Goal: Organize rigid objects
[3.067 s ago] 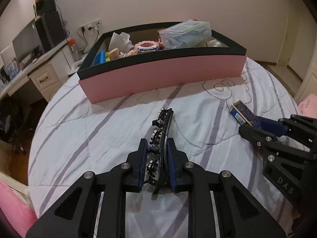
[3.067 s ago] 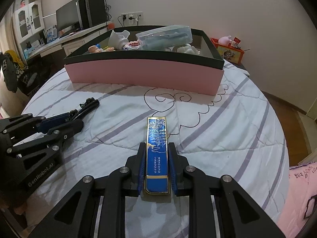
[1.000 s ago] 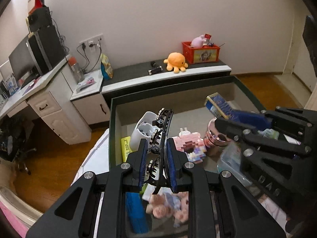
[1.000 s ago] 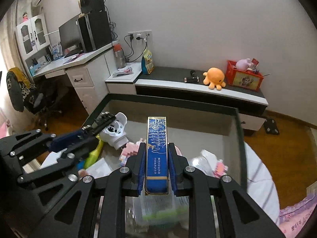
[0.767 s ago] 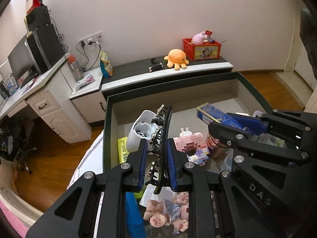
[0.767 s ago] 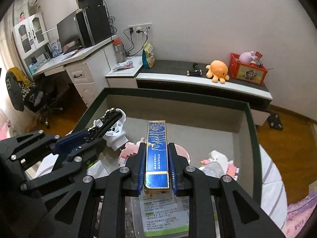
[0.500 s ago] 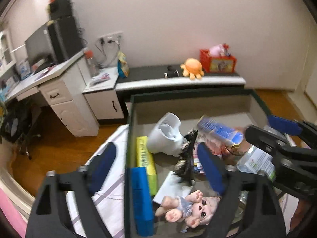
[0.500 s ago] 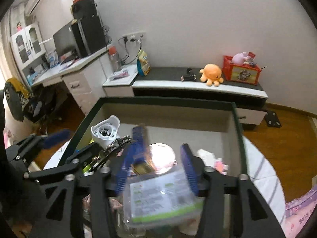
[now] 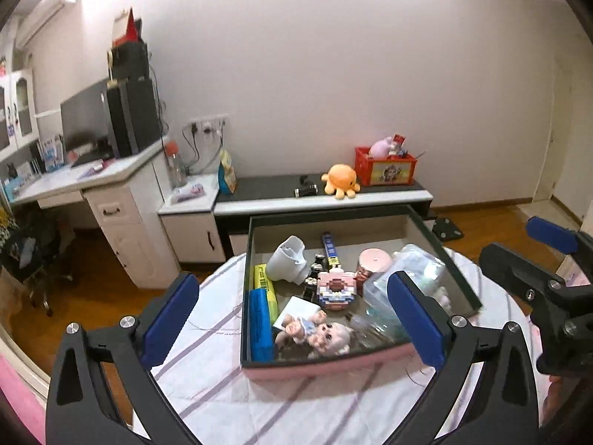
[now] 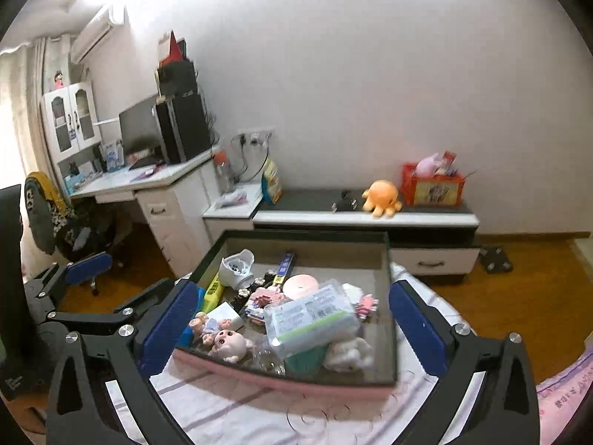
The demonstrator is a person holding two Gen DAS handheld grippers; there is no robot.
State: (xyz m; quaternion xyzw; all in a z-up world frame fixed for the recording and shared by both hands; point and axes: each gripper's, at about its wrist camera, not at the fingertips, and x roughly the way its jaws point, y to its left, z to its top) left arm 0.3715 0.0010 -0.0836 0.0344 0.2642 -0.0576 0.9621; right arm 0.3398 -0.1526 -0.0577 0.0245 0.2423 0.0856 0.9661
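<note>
While both views look down on the pink storage box on the striped bedsheet, only the right wrist view shows the knitted green item at the box's lower right. At the box's centre lie the blue-and-gold slim box, the black hair clip, a doll, a white cup and a clear plastic case. Left tongs and right tongs hang above, spread wide, holding nothing.
</note>
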